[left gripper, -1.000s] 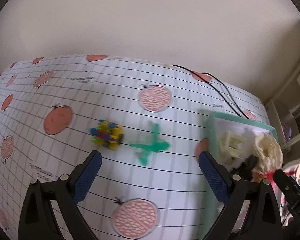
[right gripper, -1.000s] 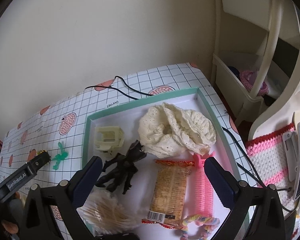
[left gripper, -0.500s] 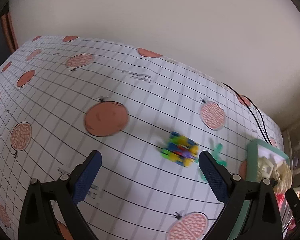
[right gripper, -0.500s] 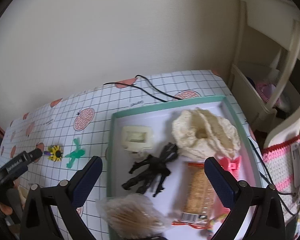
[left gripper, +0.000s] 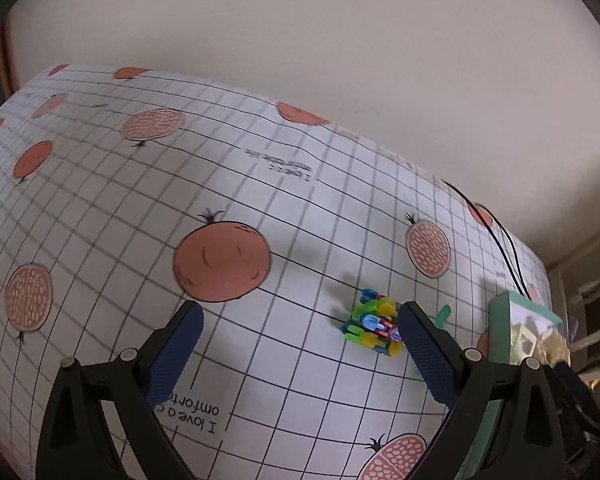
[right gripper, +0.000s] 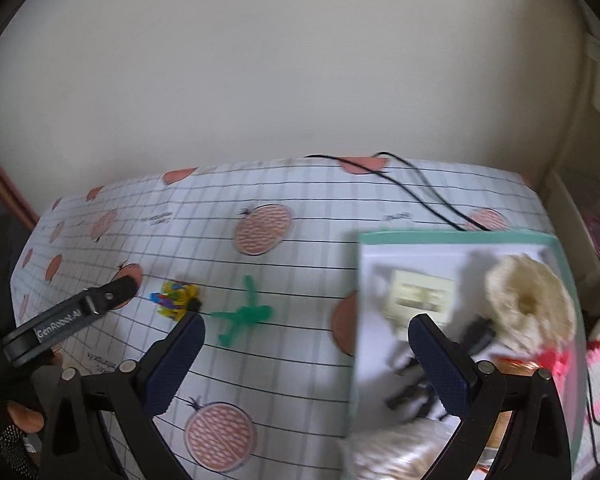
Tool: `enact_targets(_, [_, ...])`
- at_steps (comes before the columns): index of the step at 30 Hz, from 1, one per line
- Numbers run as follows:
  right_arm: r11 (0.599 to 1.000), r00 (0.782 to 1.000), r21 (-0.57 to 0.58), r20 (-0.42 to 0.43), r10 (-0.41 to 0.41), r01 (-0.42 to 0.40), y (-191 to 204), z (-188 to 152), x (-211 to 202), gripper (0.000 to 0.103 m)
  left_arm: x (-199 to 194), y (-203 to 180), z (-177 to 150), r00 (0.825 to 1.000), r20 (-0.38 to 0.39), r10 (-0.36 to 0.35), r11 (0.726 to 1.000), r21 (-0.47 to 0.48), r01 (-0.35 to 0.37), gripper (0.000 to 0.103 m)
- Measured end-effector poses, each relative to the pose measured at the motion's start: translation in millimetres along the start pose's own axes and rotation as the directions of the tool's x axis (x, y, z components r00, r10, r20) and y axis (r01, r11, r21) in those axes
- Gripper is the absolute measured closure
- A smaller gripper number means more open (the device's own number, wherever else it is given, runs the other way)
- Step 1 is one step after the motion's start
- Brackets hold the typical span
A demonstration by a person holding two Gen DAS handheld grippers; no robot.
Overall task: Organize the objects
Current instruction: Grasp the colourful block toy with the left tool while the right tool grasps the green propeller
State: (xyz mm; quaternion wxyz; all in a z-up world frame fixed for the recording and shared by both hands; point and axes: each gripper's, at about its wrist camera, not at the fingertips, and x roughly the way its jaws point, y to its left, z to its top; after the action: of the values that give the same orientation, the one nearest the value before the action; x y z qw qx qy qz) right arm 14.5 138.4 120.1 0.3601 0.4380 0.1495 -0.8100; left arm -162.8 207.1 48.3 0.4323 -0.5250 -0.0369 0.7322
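fingers [left gripper: 424, 352] of the left gripper [left gripper: 300, 344] spread wide, colourful block toy [left gripper: 374, 327] just beside the right one.

The left claw [left gripper: 298, 344], black with two dark blue padded fingers [left gripper: 172, 352], is wide open and holds nothing. It hangs low over the worktop and points to the far side. The right claw [right gripper: 306, 356] looks the same, and its blue fingers [right gripper: 440, 364] are spread wide too, with nothing between them. From the right claw's camera, the left claw shows as a black bar at the left [right gripper: 68, 320], with a hand [right gripper: 24, 416] under it.
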Motion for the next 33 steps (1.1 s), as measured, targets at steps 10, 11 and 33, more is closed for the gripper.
enact_targets(10, [0.996, 0.997, -0.084, -0.079, 0.01, -0.017, 26.1, -10.2, 37.6, 0.0, 22.4, -17.1, 3.9, 0.994, -0.084, -0.069, 0.992, 0.095, 0.077, 0.005])
enact_targets(11, [0.996, 0.996, -0.085, -0.087, 0.014, -0.021, 27.6, -10.8, 40.7, 0.0, 25.2, -19.0, 4.0, 0.993, -0.091, -0.072, 0.991, 0.102, 0.081, 0.005])
enact_targets(33, [0.993, 0.991, -0.111, -0.13, 0.023, -0.038, 40.8, -14.8, 83.3, 0.013, 49.5, -46.0, 1.5, 0.994, -0.112, -0.017, 0.973, 0.229, 0.043, 0.027])
